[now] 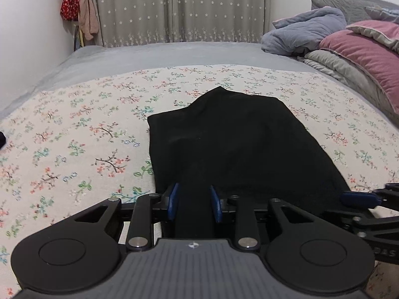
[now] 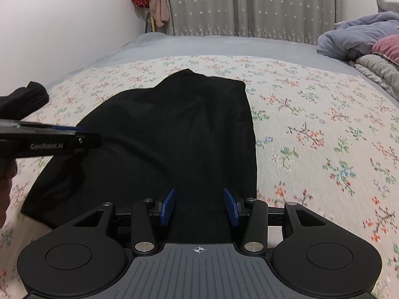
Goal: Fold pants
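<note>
Black pants (image 1: pixel 232 137) lie folded on the floral sheet (image 1: pixel 74 134), reaching away from me toward the middle of the bed. My left gripper (image 1: pixel 194 203) is at their near edge, and a band of black cloth fills the gap between its blue pads, which press on it. In the right wrist view the same pants (image 2: pixel 174 129) spread ahead. My right gripper (image 2: pixel 198 206) is shut on the near edge by the right side, with cloth packed between its pads. Each gripper shows in the other's view: the right gripper (image 1: pixel 361 196) at the right, the left gripper (image 2: pixel 74 134) at the left.
Another dark garment (image 2: pixel 25 97) lies at the left on the floral sheet (image 2: pixel 311 137). Blue, pink and grey bedding (image 1: pixel 349 39) is piled at the back right. A grey curtain (image 1: pixel 179 7) and hanging clothes (image 1: pixel 74 5) stand behind. A hand (image 2: pixel 5 186) shows at the left edge.
</note>
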Action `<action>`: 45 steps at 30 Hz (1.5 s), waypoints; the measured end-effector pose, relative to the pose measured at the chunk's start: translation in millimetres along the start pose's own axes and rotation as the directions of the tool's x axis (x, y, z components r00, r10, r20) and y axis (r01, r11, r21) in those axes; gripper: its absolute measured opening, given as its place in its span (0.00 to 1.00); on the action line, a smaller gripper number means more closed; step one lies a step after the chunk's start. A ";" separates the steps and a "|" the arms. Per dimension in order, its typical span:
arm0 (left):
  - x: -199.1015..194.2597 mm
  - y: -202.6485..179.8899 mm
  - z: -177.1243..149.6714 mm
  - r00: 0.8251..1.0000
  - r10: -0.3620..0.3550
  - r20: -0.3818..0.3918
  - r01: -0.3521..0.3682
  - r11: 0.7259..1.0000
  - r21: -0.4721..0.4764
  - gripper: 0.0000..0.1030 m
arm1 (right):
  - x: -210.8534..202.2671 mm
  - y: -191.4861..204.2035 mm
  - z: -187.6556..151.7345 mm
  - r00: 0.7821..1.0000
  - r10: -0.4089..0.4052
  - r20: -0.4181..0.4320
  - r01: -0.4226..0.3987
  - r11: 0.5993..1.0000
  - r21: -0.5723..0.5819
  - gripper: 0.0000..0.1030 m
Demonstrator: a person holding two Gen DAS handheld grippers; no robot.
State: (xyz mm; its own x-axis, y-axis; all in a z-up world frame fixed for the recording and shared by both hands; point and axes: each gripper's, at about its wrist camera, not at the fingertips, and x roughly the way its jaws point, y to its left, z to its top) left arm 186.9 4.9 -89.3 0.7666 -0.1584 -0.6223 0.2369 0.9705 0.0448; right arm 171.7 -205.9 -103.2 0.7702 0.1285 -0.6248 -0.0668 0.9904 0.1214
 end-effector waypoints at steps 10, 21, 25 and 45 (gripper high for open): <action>-15.1 13.8 -4.5 0.999 0.028 -0.017 -0.028 1.000 -0.012 0.38 | -34.6 7.0 -28.2 0.999 -0.003 -0.051 0.003 1.000 -0.005 0.42; -84.6 9.3 -21.6 0.993 0.110 -0.029 -0.111 0.994 -0.020 0.56 | -104.8 23.1 -43.8 0.999 0.019 0.032 -0.022 0.995 0.097 0.42; -114.9 0.6 -24.1 0.995 0.099 -0.002 -0.098 0.993 -0.064 0.68 | -127.2 34.2 -38.2 0.997 0.017 0.081 -0.026 0.994 0.103 0.47; -156.9 -32.6 -50.0 0.991 0.121 0.052 -0.115 0.987 -0.112 1.00 | -163.4 35.7 -46.0 0.979 -0.016 0.204 -0.009 0.992 0.122 0.84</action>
State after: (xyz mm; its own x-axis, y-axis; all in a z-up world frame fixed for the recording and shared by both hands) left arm 29.1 7.2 -32.3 0.8194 -0.0485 -0.5712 0.0788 0.9965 0.0285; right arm 14.3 -189.2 -32.2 0.8843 0.0993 -0.4563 0.0042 0.9754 0.2205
